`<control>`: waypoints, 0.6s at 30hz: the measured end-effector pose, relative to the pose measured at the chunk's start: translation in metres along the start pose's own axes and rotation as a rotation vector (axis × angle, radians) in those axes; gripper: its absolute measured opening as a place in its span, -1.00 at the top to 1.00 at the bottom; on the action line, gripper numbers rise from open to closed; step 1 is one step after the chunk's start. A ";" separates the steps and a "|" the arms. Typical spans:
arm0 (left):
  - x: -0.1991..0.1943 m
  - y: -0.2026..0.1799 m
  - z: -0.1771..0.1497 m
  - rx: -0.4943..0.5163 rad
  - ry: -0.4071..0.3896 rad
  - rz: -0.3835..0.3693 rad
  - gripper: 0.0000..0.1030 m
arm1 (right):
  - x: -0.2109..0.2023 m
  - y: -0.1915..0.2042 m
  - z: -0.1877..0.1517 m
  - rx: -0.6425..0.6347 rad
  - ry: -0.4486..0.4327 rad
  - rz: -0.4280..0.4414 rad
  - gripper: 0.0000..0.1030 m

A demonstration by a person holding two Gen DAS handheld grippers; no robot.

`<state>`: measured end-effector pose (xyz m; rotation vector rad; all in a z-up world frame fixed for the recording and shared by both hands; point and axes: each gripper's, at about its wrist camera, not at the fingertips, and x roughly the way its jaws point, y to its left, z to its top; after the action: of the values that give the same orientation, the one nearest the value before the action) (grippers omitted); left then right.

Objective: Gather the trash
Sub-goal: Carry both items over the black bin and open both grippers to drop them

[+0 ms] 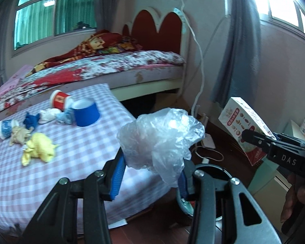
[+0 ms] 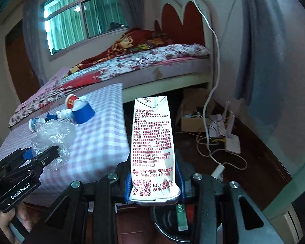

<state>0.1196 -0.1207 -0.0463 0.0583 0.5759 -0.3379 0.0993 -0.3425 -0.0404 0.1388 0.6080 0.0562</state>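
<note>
Below both grippers sits the dark bin [image 2: 172, 221], so with my left fingers [image 1: 117, 174] pinching the crumpled plastic bag [image 1: 162, 136] and my right fingers [image 2: 182, 180] pinching the milk carton [image 2: 152, 148], I judge either could drop short onto the floor if released off-centre

Pink-and-white checked tablecloth [image 1: 75, 142], a blue cup [image 1: 86, 112] and a red one [image 1: 60, 99]. White carton [image 2: 152, 142] with red print, clear plastic bag [image 1: 162, 136].

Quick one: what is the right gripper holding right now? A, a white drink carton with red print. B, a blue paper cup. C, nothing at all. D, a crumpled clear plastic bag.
A: the right gripper is clamped on the lower part of the white drink carton, while the clear plastic bag sits in the left gripper.
</note>
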 end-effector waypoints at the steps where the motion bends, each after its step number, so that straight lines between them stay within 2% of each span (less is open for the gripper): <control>1: 0.003 -0.006 -0.001 0.006 0.005 -0.013 0.11 | -0.001 -0.006 -0.002 0.002 0.005 -0.008 0.30; 8: 0.020 -0.045 -0.012 0.056 0.051 -0.087 0.11 | -0.003 -0.039 -0.020 0.013 0.046 -0.045 0.30; 18: 0.056 -0.083 -0.039 0.111 0.183 -0.179 0.11 | 0.019 -0.077 -0.057 0.021 0.159 -0.051 0.30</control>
<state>0.1152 -0.2099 -0.1062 0.1461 0.7460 -0.5418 0.0835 -0.4106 -0.1084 0.1397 0.7712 0.0113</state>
